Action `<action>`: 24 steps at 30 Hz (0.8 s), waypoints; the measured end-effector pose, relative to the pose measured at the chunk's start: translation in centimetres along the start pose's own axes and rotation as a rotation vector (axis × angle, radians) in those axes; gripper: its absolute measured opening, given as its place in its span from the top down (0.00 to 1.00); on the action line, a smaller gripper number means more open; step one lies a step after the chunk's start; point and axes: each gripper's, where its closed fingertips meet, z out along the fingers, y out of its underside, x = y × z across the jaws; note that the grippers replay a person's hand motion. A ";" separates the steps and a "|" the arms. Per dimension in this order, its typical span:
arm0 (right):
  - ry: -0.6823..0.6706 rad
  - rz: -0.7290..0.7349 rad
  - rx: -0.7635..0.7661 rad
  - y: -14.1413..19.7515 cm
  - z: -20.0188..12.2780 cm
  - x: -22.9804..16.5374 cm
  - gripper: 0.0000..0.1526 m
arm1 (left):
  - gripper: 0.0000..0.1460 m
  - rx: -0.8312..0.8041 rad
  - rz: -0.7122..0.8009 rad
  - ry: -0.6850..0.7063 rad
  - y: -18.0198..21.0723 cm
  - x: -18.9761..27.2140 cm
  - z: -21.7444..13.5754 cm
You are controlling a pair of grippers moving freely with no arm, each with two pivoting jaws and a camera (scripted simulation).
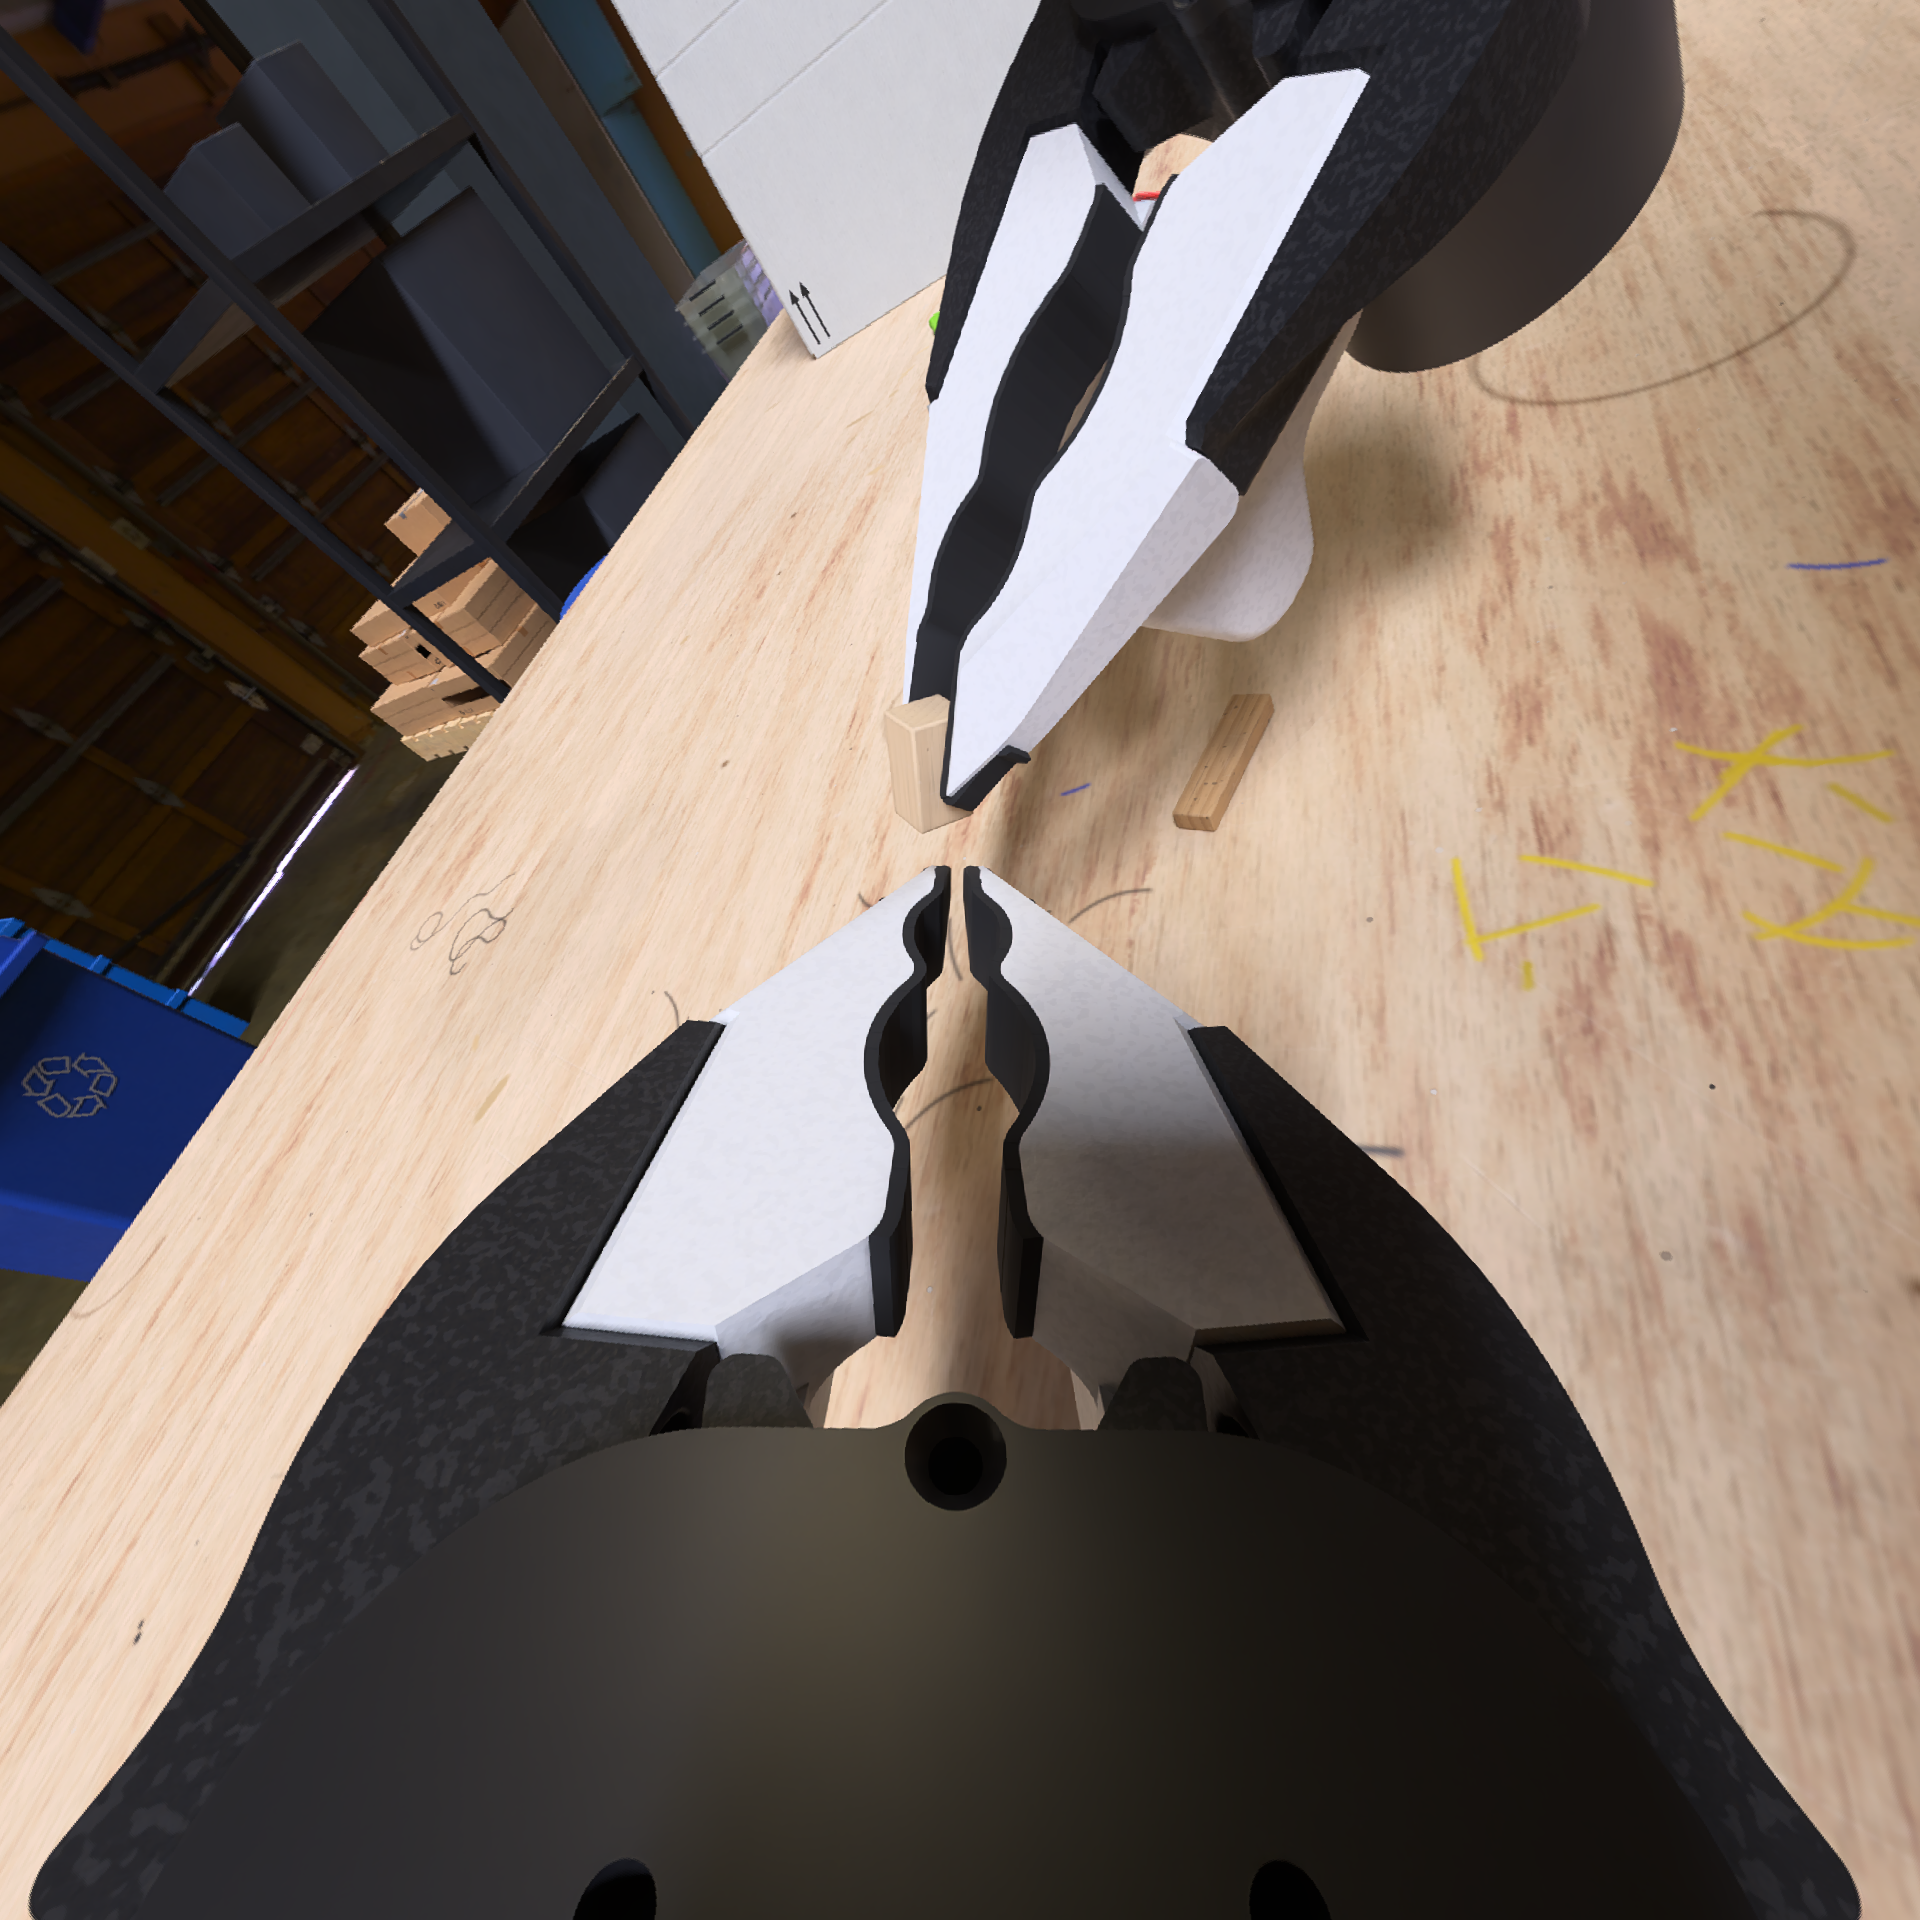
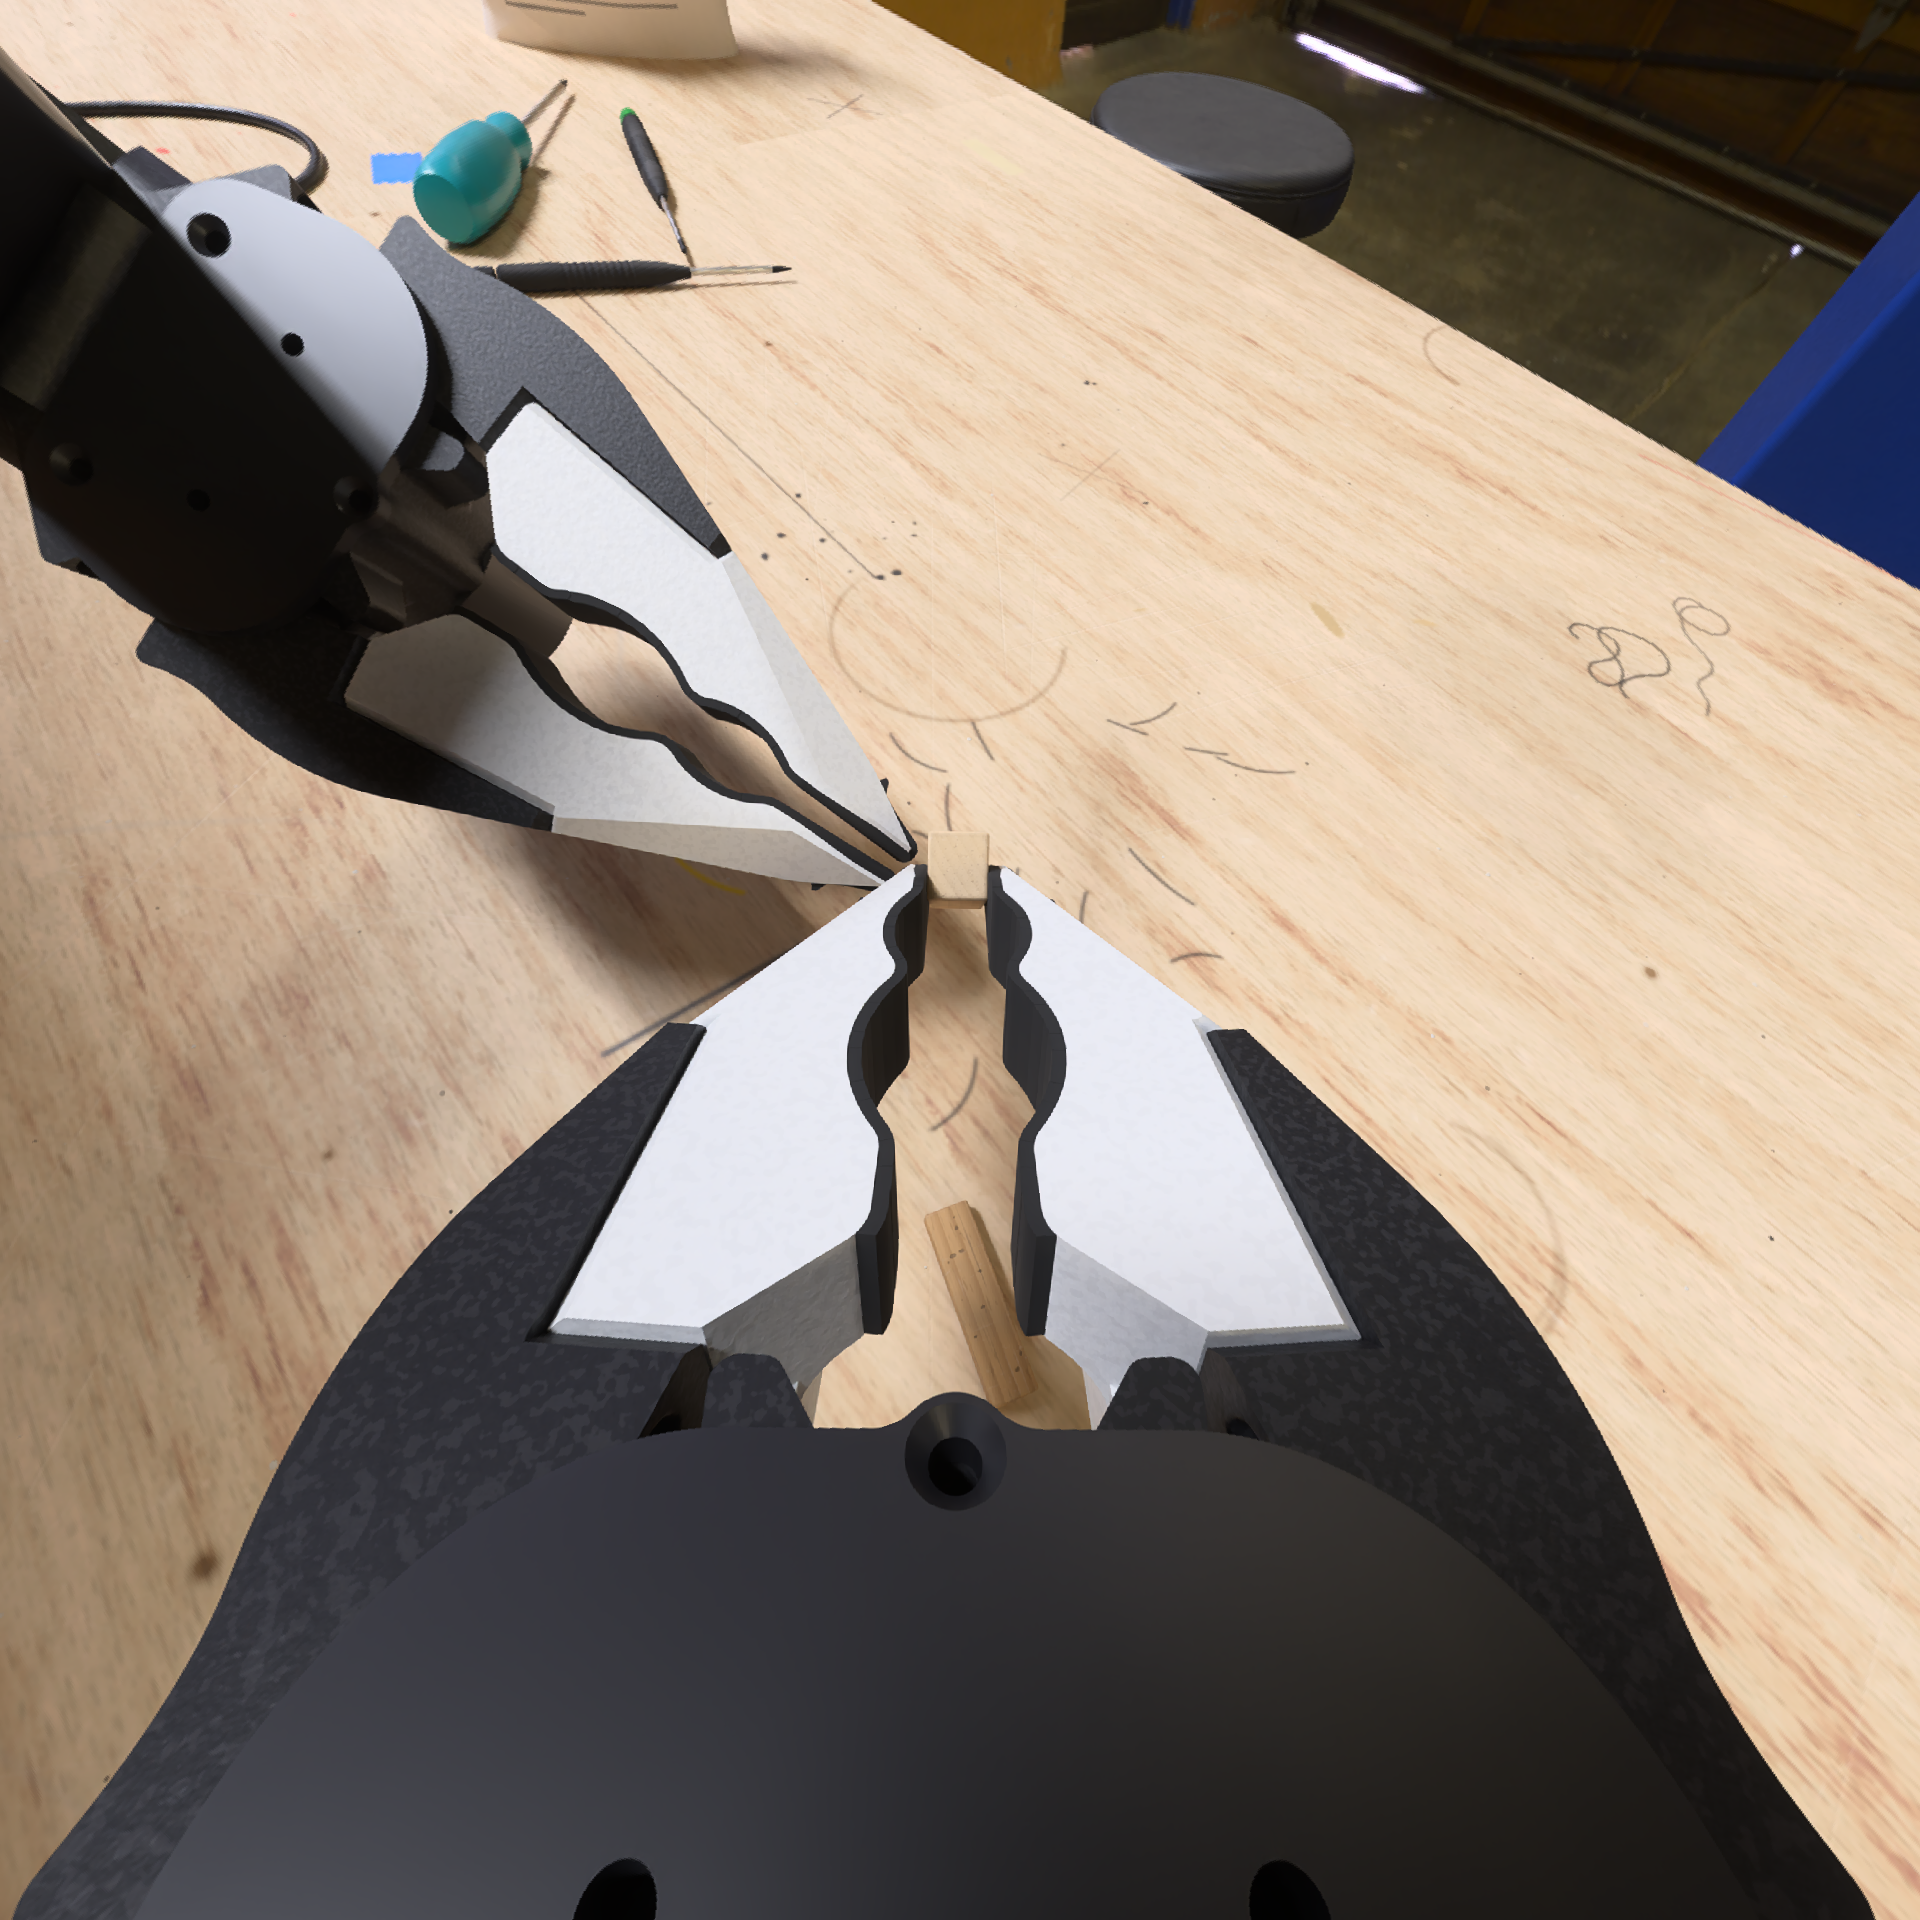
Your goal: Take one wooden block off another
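Note:
A small pale wooden block [image 1: 914, 774] stands on the wooden table [image 1: 623, 1039], with its base touching or just above the top. My right gripper [image 1: 945, 750] comes down from above; in the right wrist view [image 2: 956, 888] its fingertips press both sides of the block [image 2: 956, 860], shut on it. A flat wooden plank [image 1: 1224, 762] lies alone on the table to the side; it shows under the right gripper [image 2: 977, 1320]. My left gripper [image 1: 956, 878] is shut and empty, its tips just short of the block, also seen in the right wrist view [image 2: 899, 868].
A teal-handled screwdriver [image 2: 473, 177] and two thin black ones [image 2: 592, 275] lie at the table's far end. A white box [image 1: 831, 156] stands on the table. A blue recycling bin [image 1: 94, 1091], metal shelving [image 1: 312, 312] and a stool [image 2: 1226, 145] stand beyond the table's edges.

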 end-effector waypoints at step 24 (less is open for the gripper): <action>-0.232 0.319 0.059 -0.3 -0.4 -0.2 0.93 | 0.98 0.075 0.021 -0.017 -0.9 -0.2 -0.6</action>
